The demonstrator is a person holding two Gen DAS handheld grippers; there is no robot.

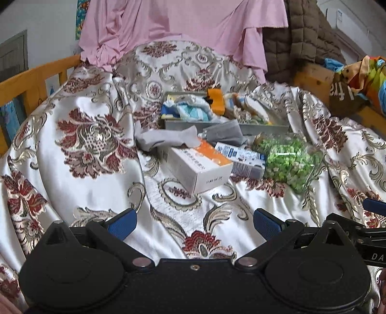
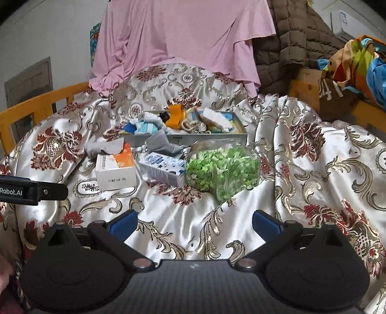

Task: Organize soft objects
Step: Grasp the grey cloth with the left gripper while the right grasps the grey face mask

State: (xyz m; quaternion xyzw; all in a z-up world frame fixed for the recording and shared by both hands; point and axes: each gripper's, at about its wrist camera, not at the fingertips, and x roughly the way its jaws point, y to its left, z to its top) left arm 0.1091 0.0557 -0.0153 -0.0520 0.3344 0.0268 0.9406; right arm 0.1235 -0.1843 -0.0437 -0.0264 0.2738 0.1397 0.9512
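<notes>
A shallow grey box (image 1: pixel 183 124) (image 2: pixel 212 138) sits on the floral satin bedspread and holds several soft items: blue and white socks (image 1: pixel 190 110) (image 2: pixel 144 126), an orange piece (image 1: pixel 217 101) (image 2: pixel 175 116) and other small cloths. Two grey socks (image 1: pixel 168 139) (image 2: pixel 103 147) lie just in front of the box, partly over the cartons. My left gripper (image 1: pixel 194 223) is open and empty, low over the bedspread, well short of the pile. My right gripper (image 2: pixel 194 222) is also open and empty, beside it.
A white and orange carton (image 1: pixel 200 166) (image 2: pixel 117 169), a blue and white carton (image 1: pixel 241 159) (image 2: pixel 164 167) and a clear jar of green pieces (image 1: pixel 289 161) (image 2: pixel 222 166) lie before the box. A pink cloth (image 1: pixel 183 21), a brown quilted coat (image 1: pixel 301 38) and a wooden rail (image 1: pixel 29 79) stand behind.
</notes>
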